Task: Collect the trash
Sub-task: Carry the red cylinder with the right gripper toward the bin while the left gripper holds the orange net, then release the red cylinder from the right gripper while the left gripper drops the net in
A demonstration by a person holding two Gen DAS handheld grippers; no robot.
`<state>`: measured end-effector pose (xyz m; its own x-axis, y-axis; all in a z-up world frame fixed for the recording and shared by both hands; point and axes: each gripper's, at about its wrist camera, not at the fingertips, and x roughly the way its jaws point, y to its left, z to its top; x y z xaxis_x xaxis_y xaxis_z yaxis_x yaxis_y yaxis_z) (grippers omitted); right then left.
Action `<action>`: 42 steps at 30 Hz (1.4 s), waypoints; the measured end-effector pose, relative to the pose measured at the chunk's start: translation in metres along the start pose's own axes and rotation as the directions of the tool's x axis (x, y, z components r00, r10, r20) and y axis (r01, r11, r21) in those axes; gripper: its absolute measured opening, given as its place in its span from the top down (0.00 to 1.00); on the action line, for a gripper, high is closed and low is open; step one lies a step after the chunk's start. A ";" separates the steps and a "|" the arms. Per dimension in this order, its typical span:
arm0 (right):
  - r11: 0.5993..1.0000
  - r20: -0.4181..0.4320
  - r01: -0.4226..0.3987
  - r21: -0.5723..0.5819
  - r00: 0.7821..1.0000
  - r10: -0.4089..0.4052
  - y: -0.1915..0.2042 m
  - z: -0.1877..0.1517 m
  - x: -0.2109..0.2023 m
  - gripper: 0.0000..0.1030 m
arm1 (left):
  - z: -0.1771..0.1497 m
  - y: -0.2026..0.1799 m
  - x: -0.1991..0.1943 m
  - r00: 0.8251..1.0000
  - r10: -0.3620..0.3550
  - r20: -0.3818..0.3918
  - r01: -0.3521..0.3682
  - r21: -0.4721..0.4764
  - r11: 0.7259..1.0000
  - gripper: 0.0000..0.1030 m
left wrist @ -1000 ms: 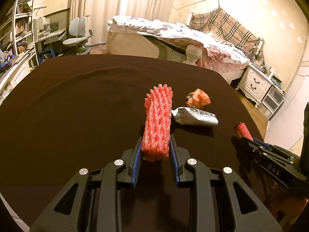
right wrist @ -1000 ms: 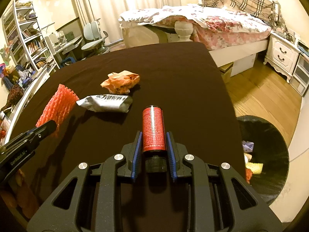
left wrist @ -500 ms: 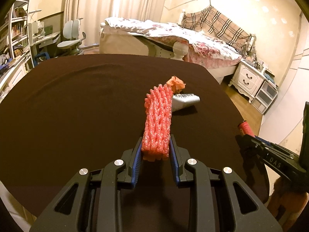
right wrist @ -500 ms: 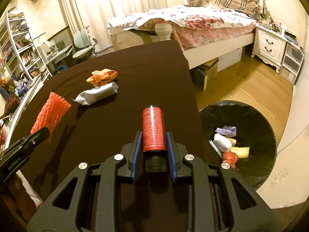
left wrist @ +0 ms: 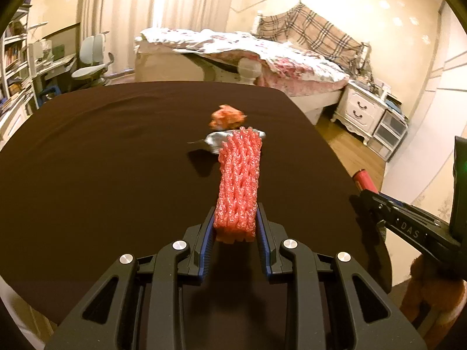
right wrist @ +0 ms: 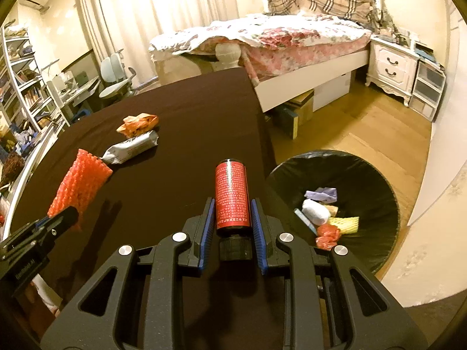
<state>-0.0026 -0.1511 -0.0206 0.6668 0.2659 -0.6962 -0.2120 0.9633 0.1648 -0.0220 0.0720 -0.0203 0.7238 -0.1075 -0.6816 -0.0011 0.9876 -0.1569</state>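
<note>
My left gripper (left wrist: 235, 221) is shut on a red foam net sleeve (left wrist: 239, 183) and holds it above the dark table (left wrist: 102, 157). The sleeve also shows in the right wrist view (right wrist: 78, 186). My right gripper (right wrist: 230, 218) is shut on a red bottle with a black cap (right wrist: 232, 198), held over the table's right edge beside the black-lined trash bin (right wrist: 376, 180). The bottle also shows in the left wrist view (left wrist: 363, 179). A silver wrapper (right wrist: 131, 148) and a crumpled orange wrapper (right wrist: 138, 122) lie on the table.
The bin stands on the wooden floor right of the table and holds several pieces of trash (right wrist: 324, 213). A bed (right wrist: 262, 40) is behind the table, a white nightstand (right wrist: 394, 67) at the right, a desk chair (right wrist: 113, 78) and shelves (right wrist: 20, 87) at the left.
Both grippers have lifted and swung right with their loads. The right gripper with the bottle has moved from over the table to its right edge, and the bin has come fully into view.
</note>
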 end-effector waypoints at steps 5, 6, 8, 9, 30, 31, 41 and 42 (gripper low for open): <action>1.000 0.009 0.017 0.026 1.000 -0.017 -0.014 -0.002 -0.002 0.76 | 0.001 -0.019 0.008 1.000 -0.026 -0.008 0.026 0.036 0.999 0.73; 0.999 0.010 0.022 0.033 1.000 -0.022 -0.018 -0.002 -0.002 0.76 | 0.001 -0.021 0.010 0.999 -0.032 -0.011 0.032 0.040 0.999 0.73; 0.998 0.014 0.029 0.047 0.999 -0.030 -0.025 -0.002 -0.003 0.76 | 0.002 -0.029 0.014 0.999 -0.046 -0.017 0.047 0.049 0.998 0.73; 0.998 0.015 0.034 0.054 0.999 -0.035 -0.028 -0.002 -0.004 0.76 | 0.003 -0.033 0.016 0.998 -0.052 -0.019 0.053 0.054 0.997 0.73; 0.981 0.059 0.119 0.154 0.990 -0.129 -0.082 0.000 -0.020 0.76 | 0.020 -0.118 0.041 0.990 -0.141 -0.019 0.142 0.199 0.970 0.73; 0.980 0.059 0.121 0.156 0.989 -0.132 -0.084 0.000 -0.020 0.76 | 0.021 -0.121 0.043 0.990 -0.141 -0.019 0.142 0.205 0.968 0.73; 0.973 0.062 0.154 0.173 0.984 -0.166 -0.097 0.001 -0.016 0.76 | 0.024 -0.146 0.061 0.989 -0.145 -0.032 0.148 0.232 0.961 0.73; 0.972 0.063 0.157 0.175 0.983 -0.170 -0.099 0.002 -0.015 0.76 | 0.025 -0.148 0.063 0.989 -0.145 -0.033 0.149 0.235 0.961 0.73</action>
<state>0.0096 -0.2500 -0.0251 0.7367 0.1002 -0.6688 0.0233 0.9846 0.1732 0.0404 -0.0776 -0.0223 0.6932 -0.2534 -0.6747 0.2687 0.9595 -0.0843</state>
